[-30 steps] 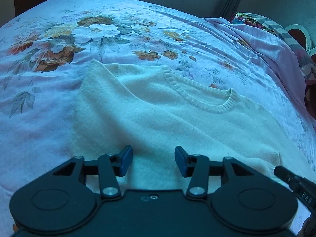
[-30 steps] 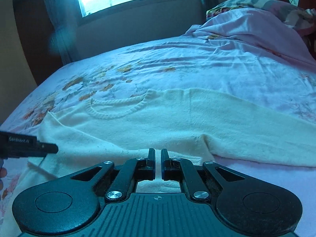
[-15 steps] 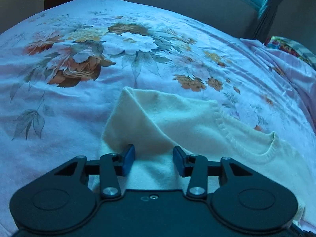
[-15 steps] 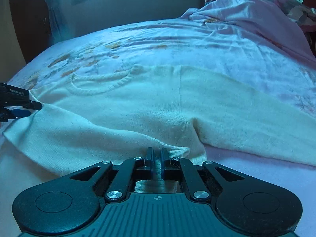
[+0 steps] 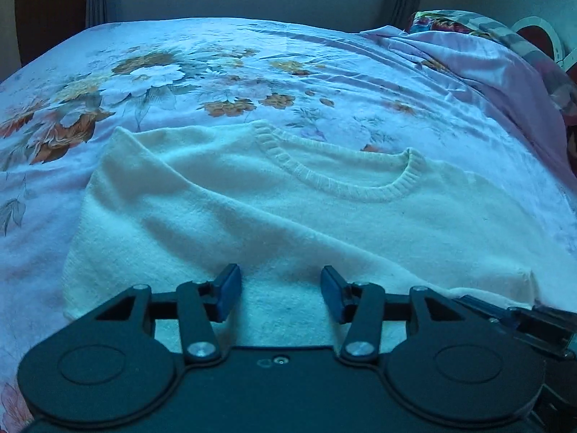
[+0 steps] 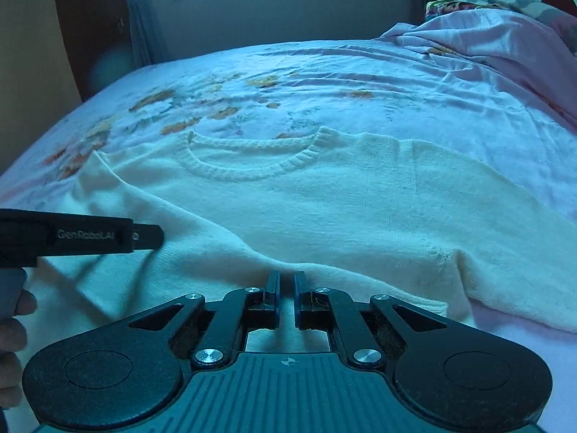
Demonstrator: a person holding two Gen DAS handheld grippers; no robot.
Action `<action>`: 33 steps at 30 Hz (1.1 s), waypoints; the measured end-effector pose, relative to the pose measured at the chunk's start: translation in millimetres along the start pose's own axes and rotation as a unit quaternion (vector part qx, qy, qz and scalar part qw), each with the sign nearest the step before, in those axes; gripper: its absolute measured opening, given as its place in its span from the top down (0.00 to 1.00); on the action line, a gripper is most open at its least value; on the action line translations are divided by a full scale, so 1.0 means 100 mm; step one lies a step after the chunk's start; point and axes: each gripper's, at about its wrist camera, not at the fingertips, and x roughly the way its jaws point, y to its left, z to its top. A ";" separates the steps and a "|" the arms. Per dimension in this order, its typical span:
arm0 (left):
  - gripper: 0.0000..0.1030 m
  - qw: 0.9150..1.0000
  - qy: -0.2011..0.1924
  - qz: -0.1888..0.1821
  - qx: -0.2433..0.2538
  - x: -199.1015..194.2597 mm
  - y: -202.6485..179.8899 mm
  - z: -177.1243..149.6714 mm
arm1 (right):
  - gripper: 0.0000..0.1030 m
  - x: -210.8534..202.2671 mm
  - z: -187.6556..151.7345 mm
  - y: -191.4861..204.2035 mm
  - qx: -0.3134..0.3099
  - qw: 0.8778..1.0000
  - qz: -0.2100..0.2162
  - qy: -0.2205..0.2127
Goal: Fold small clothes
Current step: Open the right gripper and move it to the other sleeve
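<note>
**Cream sweater spread on a flowered bed, one tool pinching its lower edge**

A bed (image 5: 324, 72) fills both views, covered by one pale lilac sheet printed with orange and white flowers. At the far right end of the bed lies one rumpled pile of bedding (image 6: 497, 32), pink on top with a patterned layer behind it.

One cream knitted sweater (image 5: 288, 209) lies front up on the near part of the bed, its ribbed round collar (image 5: 346, 187) toward the far side. One sleeve (image 6: 487, 216) stretches out to the right of the collar. The other side, left of the collar, is folded in over the body along a slanting crease.

The knit looks soft, light and limp. It should sag and stretch when lifted and cling a little to the sheet, with no risk of breaking. Firmer places to take hold are likely the lower edge, the shoulder seams and the cuff, since a pinch in mid-fabric would only raise a peak.

Two tools are in view. The left tool (image 5: 280, 296), below the collar, stands spread over the sweater's body with nothing pinched; its jaws have just been widening. The right tool (image 6: 286, 299), nearer the outstretched sleeve, is pressed together on a fold of the sweater's lower edge.
</note>
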 end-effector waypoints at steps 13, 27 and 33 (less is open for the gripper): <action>0.48 1.000 0.012 0.009 0.015 -0.27 -0.16 -0.18 | 0.96 -0.28 -0.21 -0.06 0.024 1.000 0.004 0.007; 0.39 0.998 0.014 -0.029 0.045 -0.70 -0.73 -0.39 | 0.32 -1.36 -0.60 -1.50 0.176 0.979 -0.101 -0.003; 0.39 0.998 0.024 -0.019 0.046 -0.69 -0.81 -0.51 | 0.29 -1.70 -0.84 -2.19 0.249 0.958 -0.144 -0.011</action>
